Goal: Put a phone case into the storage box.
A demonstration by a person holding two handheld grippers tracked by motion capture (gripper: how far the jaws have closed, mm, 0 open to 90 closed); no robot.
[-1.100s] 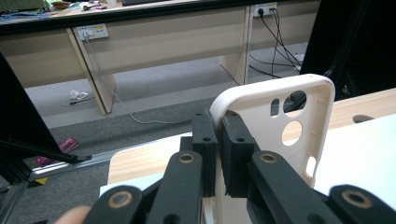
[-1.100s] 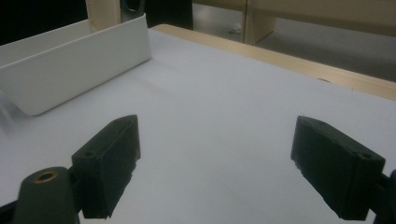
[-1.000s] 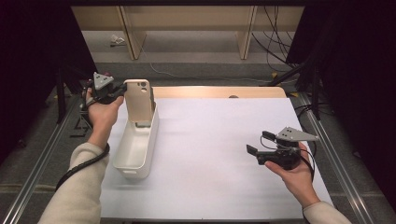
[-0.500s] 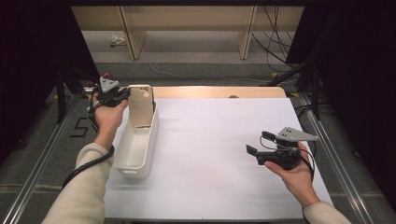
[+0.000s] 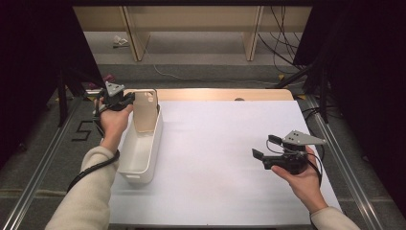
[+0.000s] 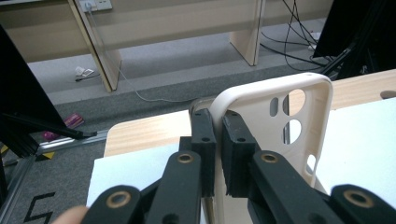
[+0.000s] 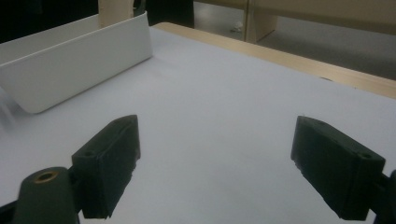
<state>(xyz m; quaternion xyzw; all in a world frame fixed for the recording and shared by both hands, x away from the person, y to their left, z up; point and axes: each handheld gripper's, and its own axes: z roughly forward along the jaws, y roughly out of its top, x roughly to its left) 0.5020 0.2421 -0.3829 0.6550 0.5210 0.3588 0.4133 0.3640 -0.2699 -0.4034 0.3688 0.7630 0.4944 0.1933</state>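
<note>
Gripping the beige phone case [image 5: 145, 109] by one side edge, the left tongs [image 6: 217, 140] held it upright at the far end of the white bin [image 5: 139, 151], its lower end inside. The step looked like lowering the case into the bin; next, I judged, the jaws had to part to let it drop. The left gripper view showed its camera cutouts. Across the table [image 5: 220, 143], the right tongs [image 5: 263, 148] hovered wide open, holding nothing.

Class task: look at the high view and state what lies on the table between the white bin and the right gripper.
Nothing: in the high view, bare white table separates the white bin from the right gripper.
</note>
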